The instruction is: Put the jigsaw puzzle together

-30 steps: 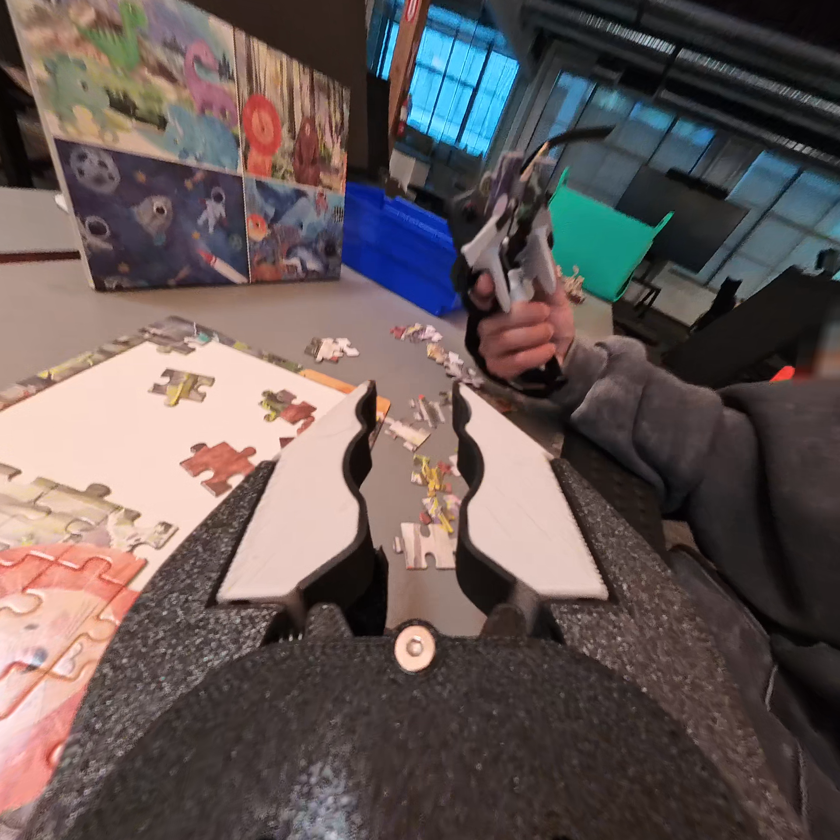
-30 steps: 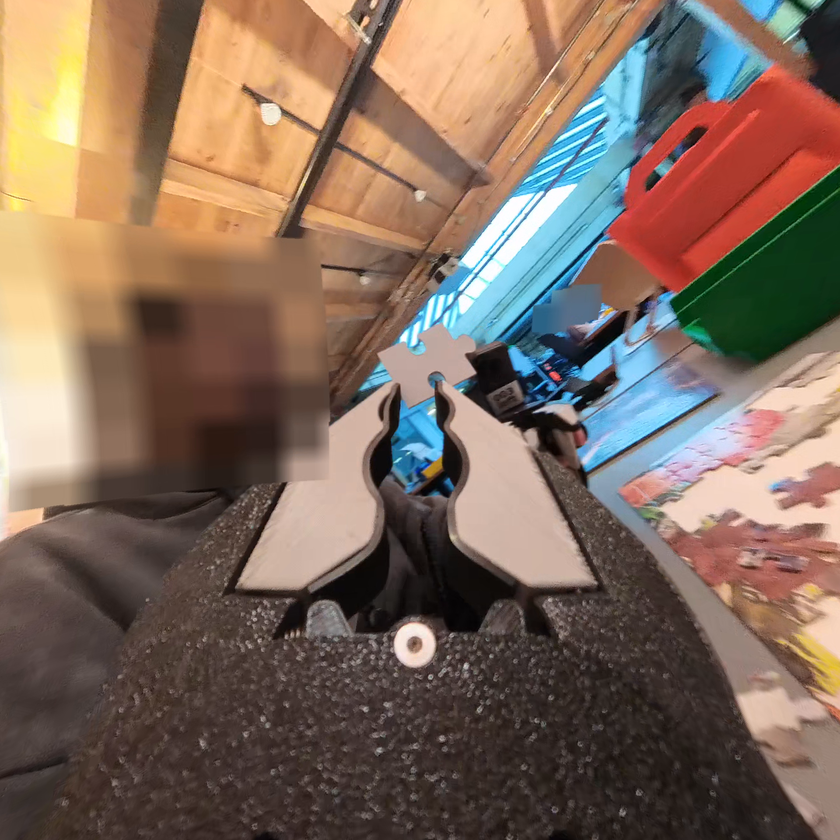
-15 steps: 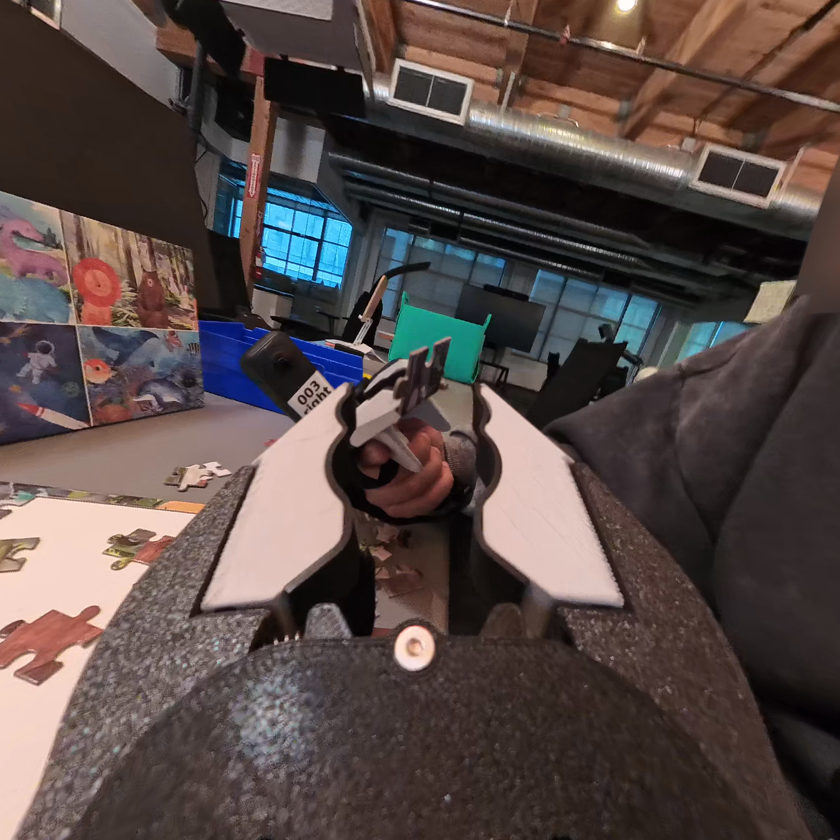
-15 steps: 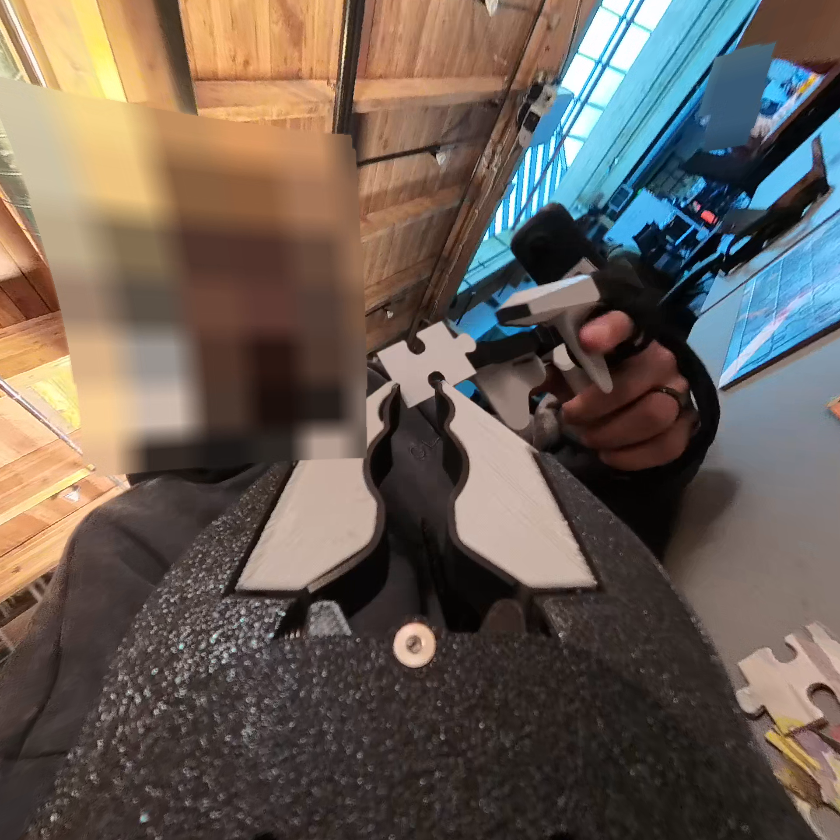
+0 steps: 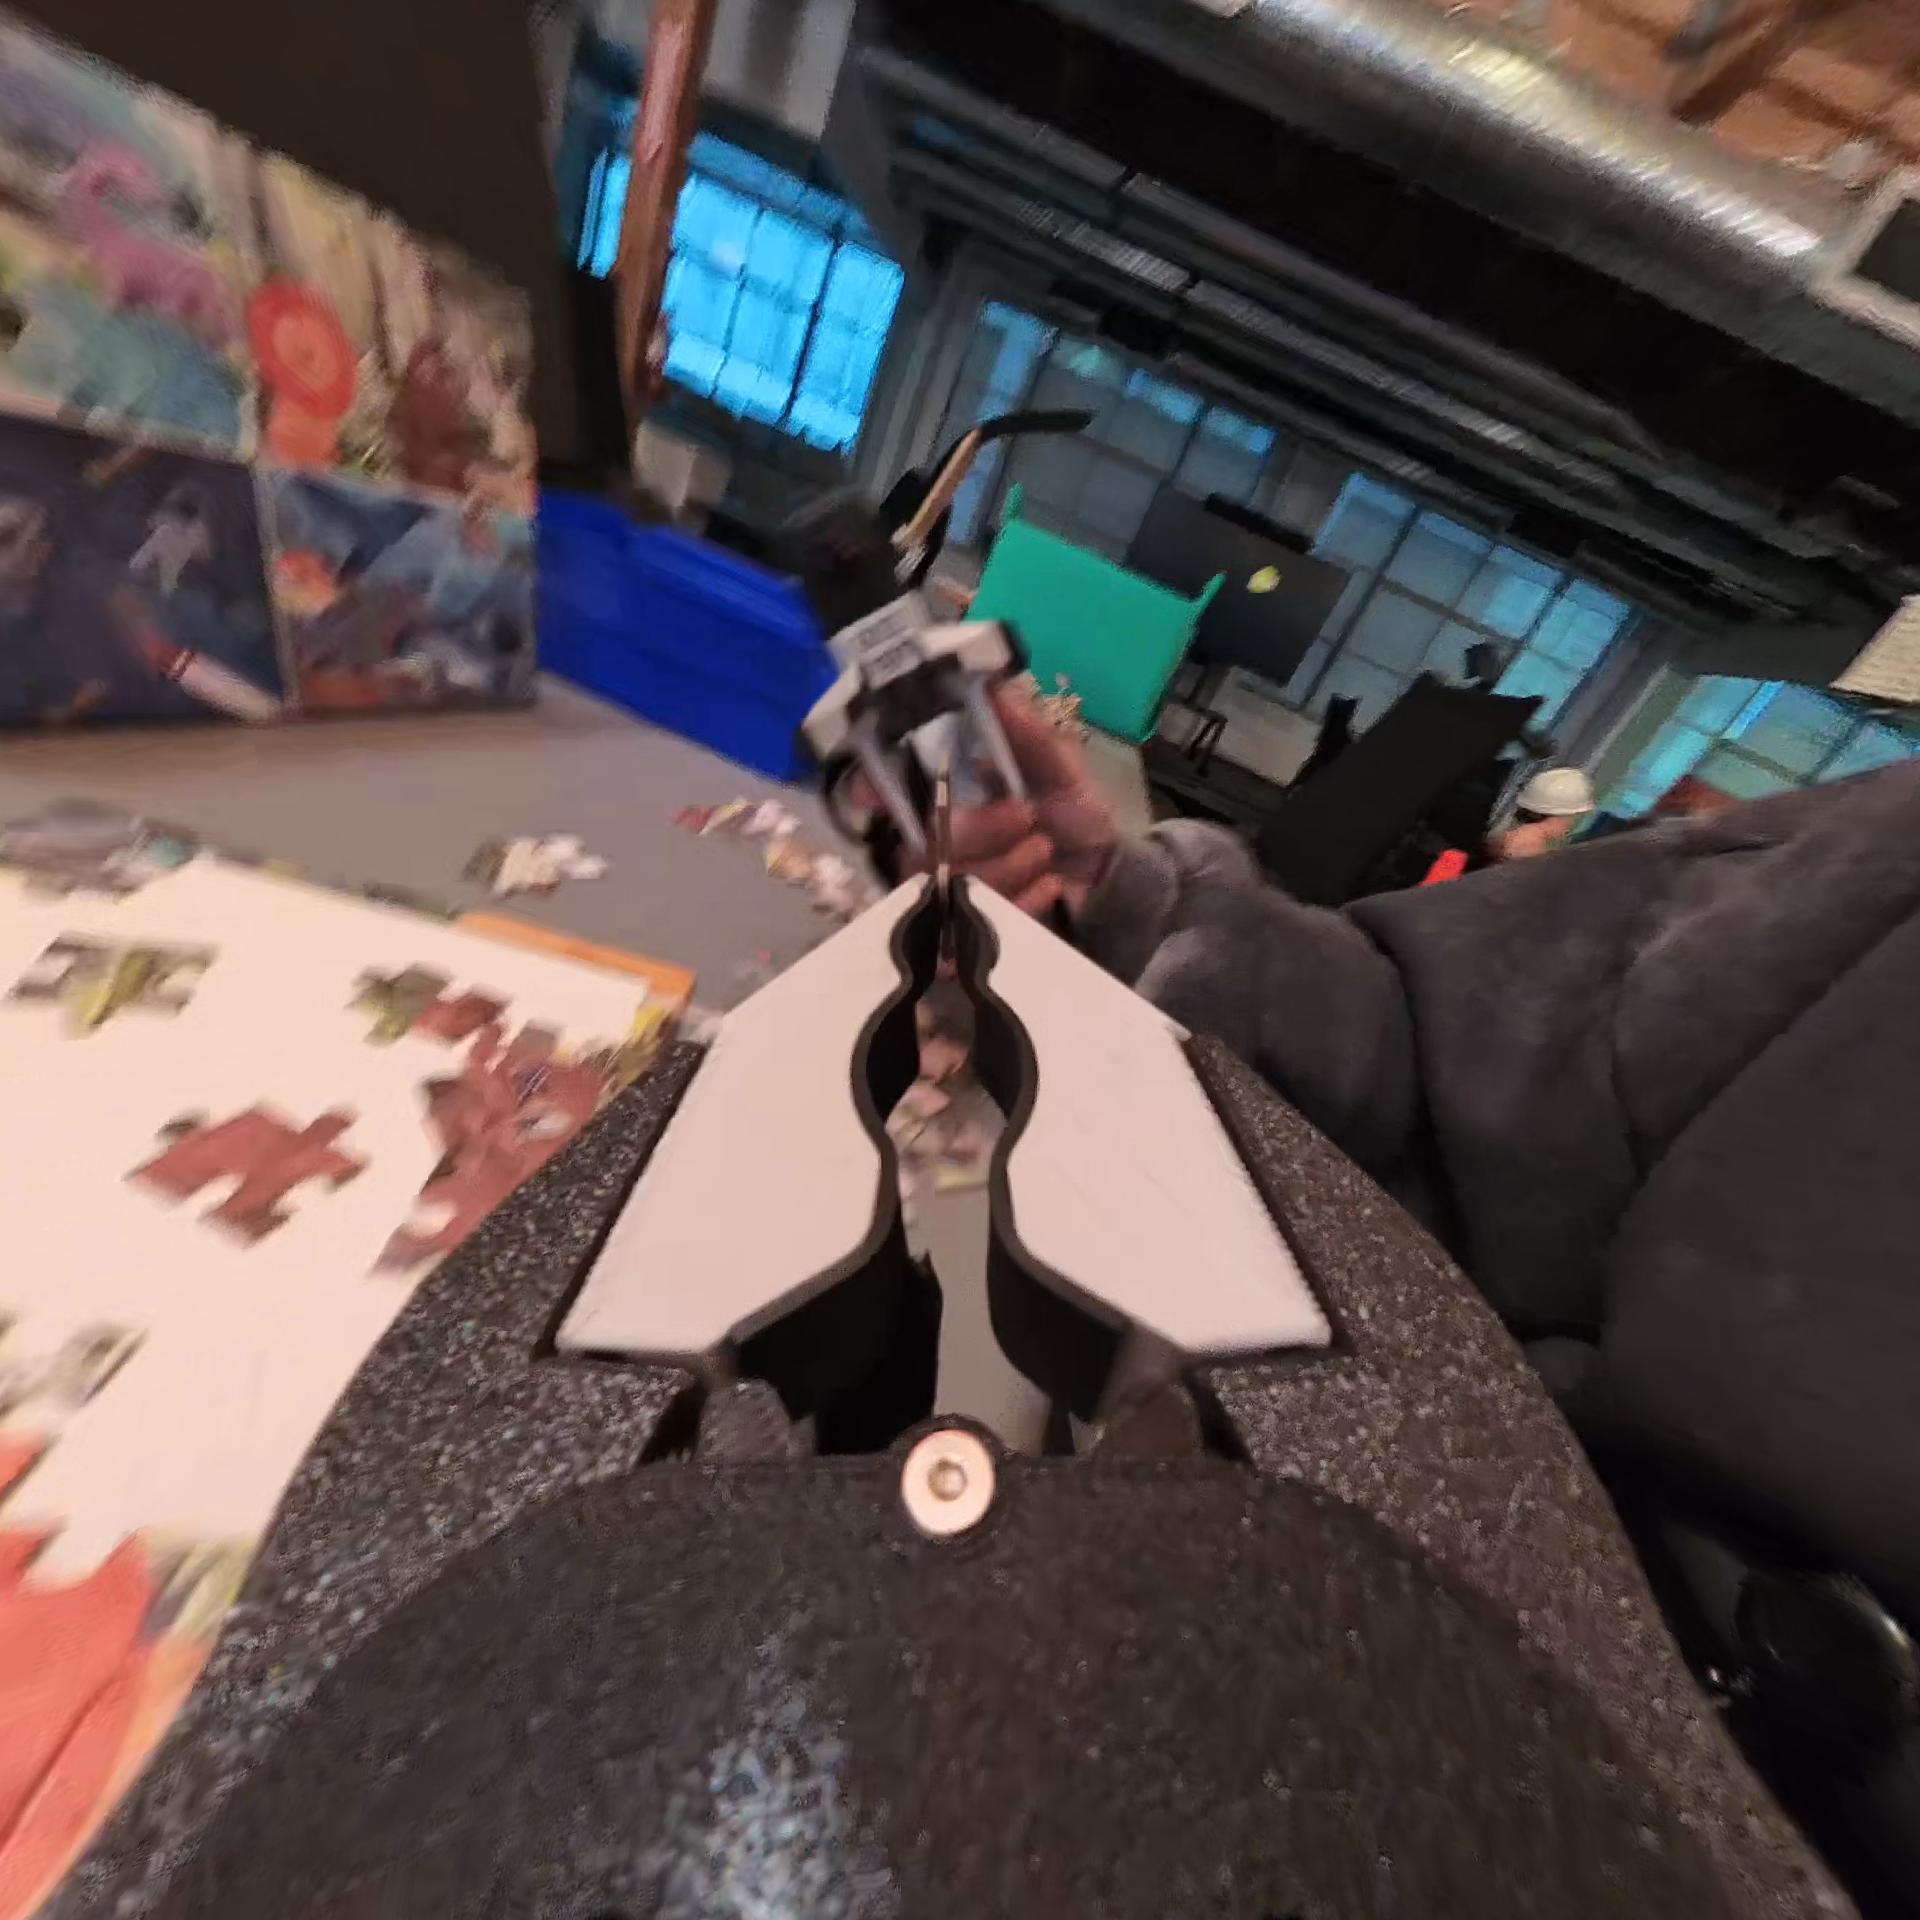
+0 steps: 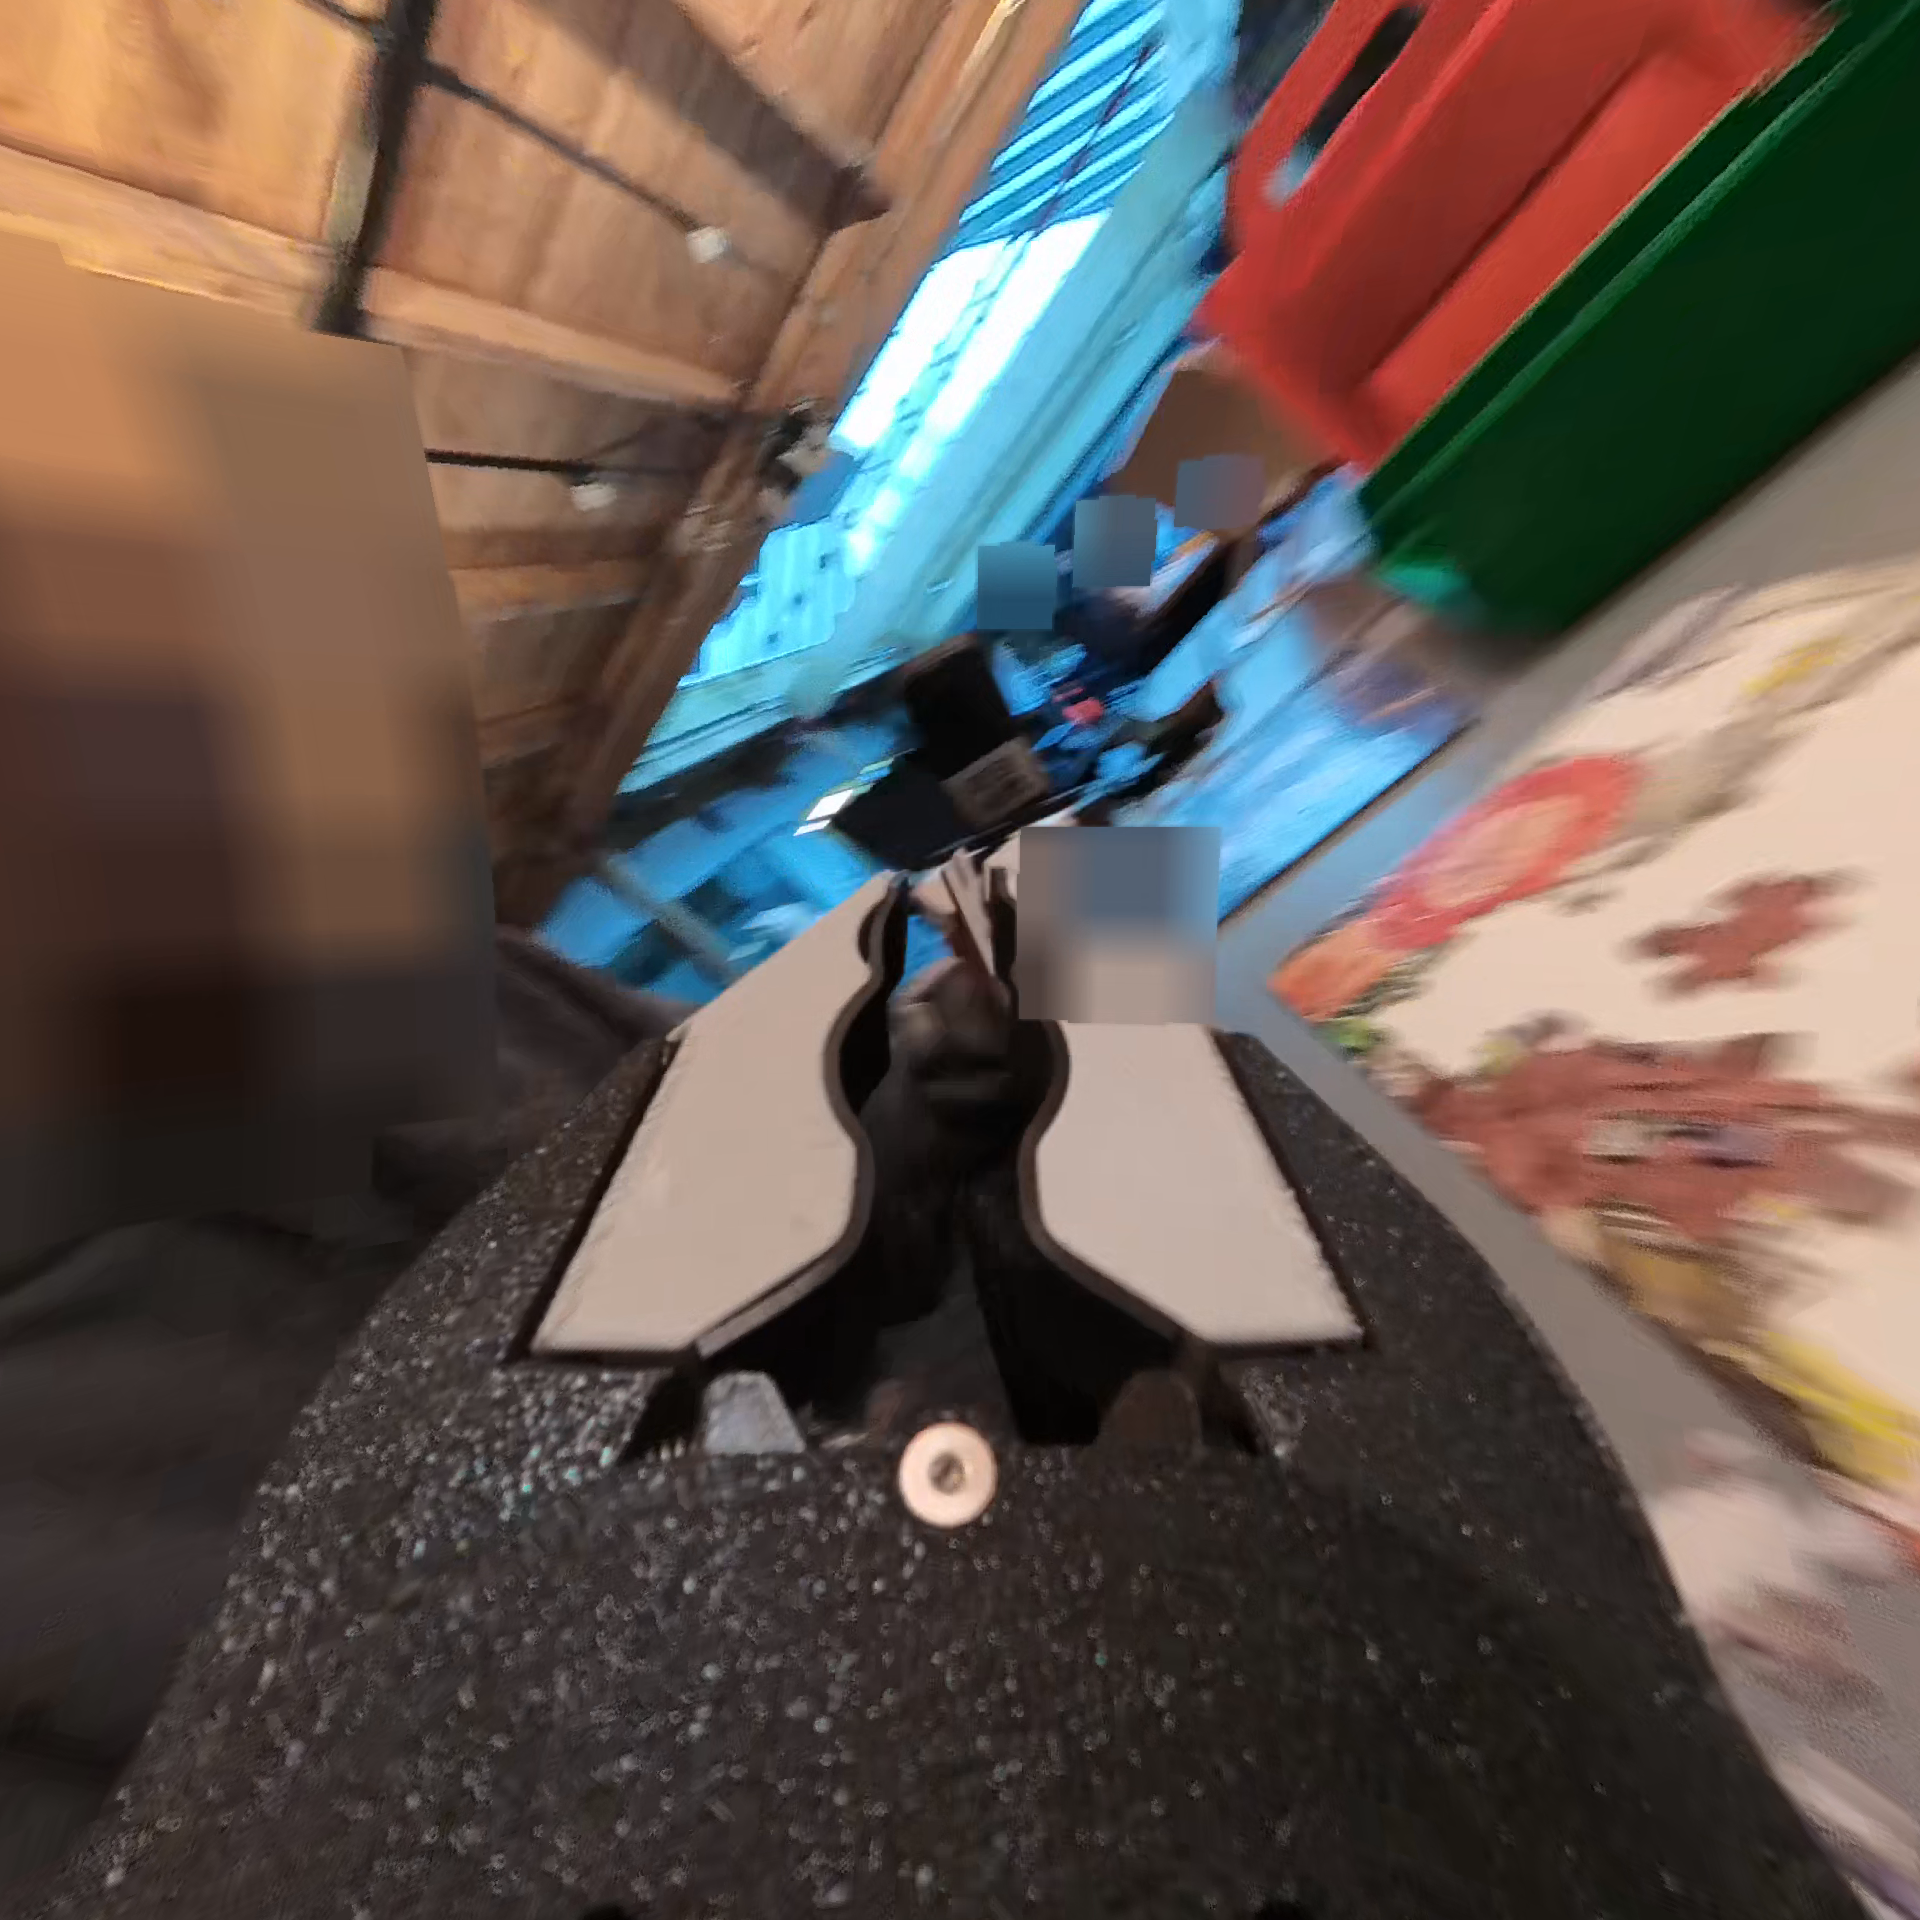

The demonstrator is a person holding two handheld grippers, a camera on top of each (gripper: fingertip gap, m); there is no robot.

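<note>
My left gripper (image 5: 940, 914) is shut on a puzzle piece (image 5: 941, 831), which I see edge-on as a thin vertical strip rising from its tips. My right gripper (image 6: 945, 894) faces it tip to tip in mid-air; its jaws stand a little apart on either side of the piece. The hand (image 5: 1029, 831) holding the right gripper shows just behind. The partly built puzzle on its white board (image 5: 260, 1039) lies to the left on the grey table. It also shows blurred in the right wrist view (image 6: 1714, 831).
Loose pieces (image 5: 769, 831) are scattered on the table beyond the board. The puzzle box (image 5: 260, 468) stands at the back left, with a blue bin (image 5: 675, 634) and a green bin (image 5: 1081, 634) behind. A grey sleeve (image 5: 1558, 1091) fills the right. Red (image 6: 1455, 208) and green (image 6: 1662, 364) crates show. My right fingertips sit around 8 centimetres from my left ones.
My left gripper has closed from wide open onto the piece that the right gripper held up. Both views have swung, and the piece now sits edge-on between the right jaws.
</note>
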